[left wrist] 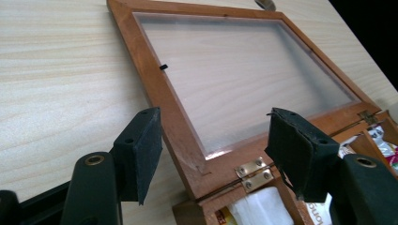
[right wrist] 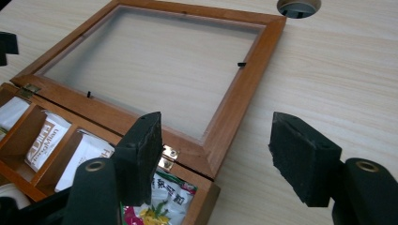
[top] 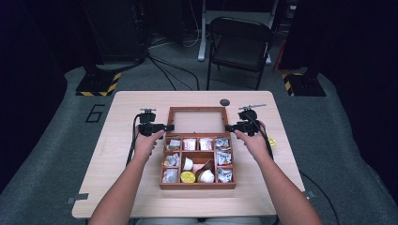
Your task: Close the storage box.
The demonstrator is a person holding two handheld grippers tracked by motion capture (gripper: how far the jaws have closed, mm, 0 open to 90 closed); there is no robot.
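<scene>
Evidently to swing it closed, both spread claws, left claw [top: 169,127] and right claw [top: 228,127], flank the box's lid [top: 195,109], empty.

Light wooden table [top: 122,154] bearing an open compartmented wooden box [top: 197,184], lid [top: 195,109] flat.

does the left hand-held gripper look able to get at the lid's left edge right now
Probably yes: the left hand-held gripper is open, its jaws straddling the lid frame near the hinge, with nothing between them.
</scene>
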